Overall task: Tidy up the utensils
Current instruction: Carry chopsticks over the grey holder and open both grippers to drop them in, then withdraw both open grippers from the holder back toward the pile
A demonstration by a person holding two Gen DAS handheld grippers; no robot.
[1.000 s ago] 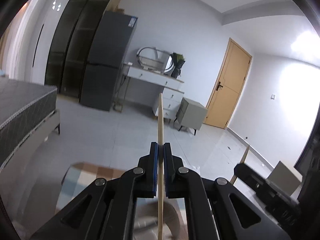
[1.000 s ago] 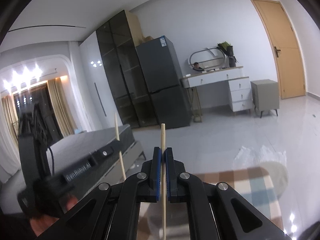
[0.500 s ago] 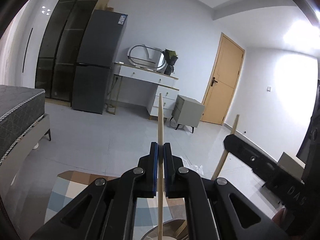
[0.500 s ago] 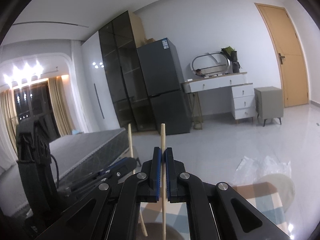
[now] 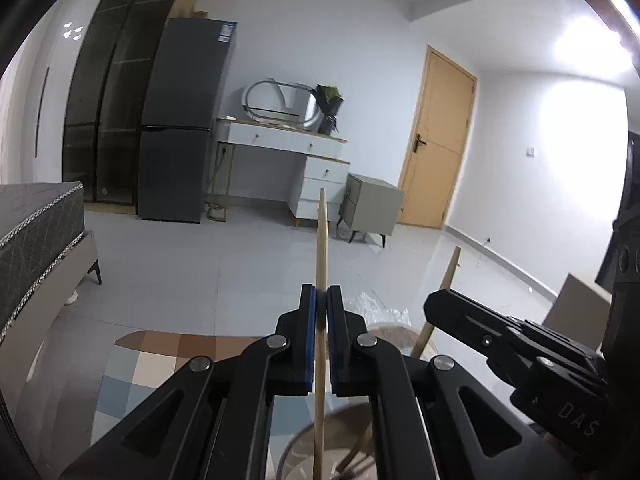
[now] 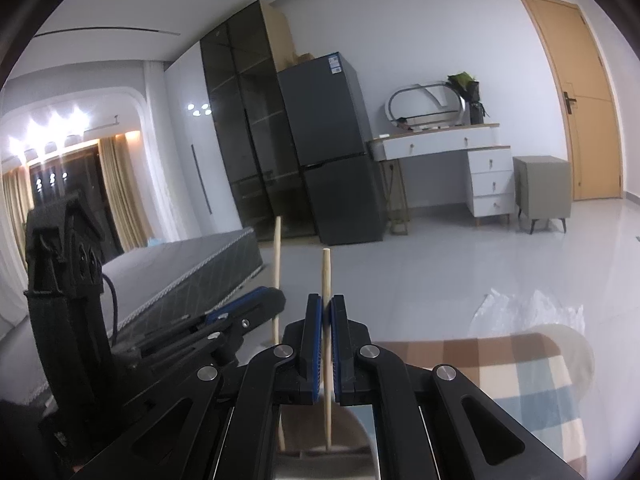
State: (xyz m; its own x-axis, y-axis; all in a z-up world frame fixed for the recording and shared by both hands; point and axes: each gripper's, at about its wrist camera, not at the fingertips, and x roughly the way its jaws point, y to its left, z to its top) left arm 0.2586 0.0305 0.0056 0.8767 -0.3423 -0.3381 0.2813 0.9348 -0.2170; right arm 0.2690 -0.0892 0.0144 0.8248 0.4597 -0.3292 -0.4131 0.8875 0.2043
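Note:
My left gripper point(image 5: 321, 300) is shut on a wooden chopstick point(image 5: 322, 240) held upright. My right gripper point(image 6: 327, 312) is shut on a second wooden chopstick point(image 6: 326, 276), also upright. Both chopsticks' lower ends reach down to a round holder point(image 5: 304, 452) at the bottom edge, partly hidden by the fingers; it also shows in the right wrist view point(image 6: 352, 456). In the left wrist view the right gripper point(image 5: 436, 308) sits close on the right with its chopstick point(image 5: 450, 272). In the right wrist view the left gripper point(image 6: 276, 296) sits close on the left with its chopstick point(image 6: 277, 248).
A checked cloth point(image 6: 500, 364) covers the surface below, also visible in the left wrist view point(image 5: 152, 364). A bed point(image 5: 32, 224) stands at the left. A grey fridge point(image 5: 180, 140), white dresser point(image 5: 300, 160), nightstand point(image 5: 372, 208) and wooden door point(image 5: 436, 148) stand at the far wall.
Both grippers have come closer together and lower, each still shut on its chopstick. The round holder now shows under both chopsticks' lower ends.

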